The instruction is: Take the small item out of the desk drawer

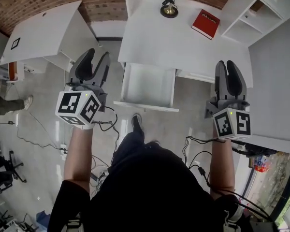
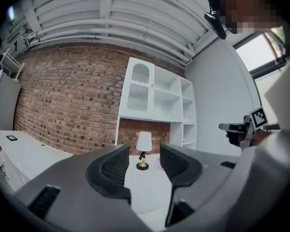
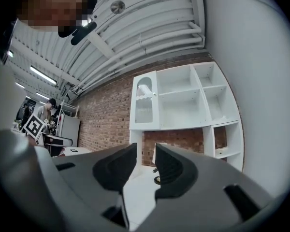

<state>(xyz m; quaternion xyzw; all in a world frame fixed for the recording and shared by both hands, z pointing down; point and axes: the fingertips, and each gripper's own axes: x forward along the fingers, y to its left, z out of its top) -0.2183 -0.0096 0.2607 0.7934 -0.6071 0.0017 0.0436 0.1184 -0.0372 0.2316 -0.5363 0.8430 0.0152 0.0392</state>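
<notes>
At far left a second white surface (image 1: 48, 30) stands apart from the main one, with a black-and-white square marker (image 1: 15, 43) lying on its top. The left hand-held gripper (image 1: 97, 57) is held above the floor between the two surfaces, pointing away from the person. In the left gripper view its jaws stand wide apart with nothing between them, and a table lamp (image 2: 144, 143) shows far off through the gap. Its marker cube (image 1: 79, 108) sits at the end nearest the person's forearm.

Just right of that gripper, the drawer (image 1: 145, 105) is pulled out from the front of the main white surface (image 1: 154, 37). Its inside reads as plain white, and the small item cannot be made out there or in any other view. The person's dark shoe (image 1: 137, 122) is on the floor just in front of the drawer.

On the main surface, the lamp stands near the back edge on a round base, and a red book (image 1: 206, 23) lies flat to its right. A white shelf unit (image 1: 261, 8) stands at the back right.

The right hand-held gripper (image 1: 226, 64) is held to the right of the drawer, near the surface's front right corner. Its jaws are apart by a narrower gap than the left pair's and grip nothing.
</notes>
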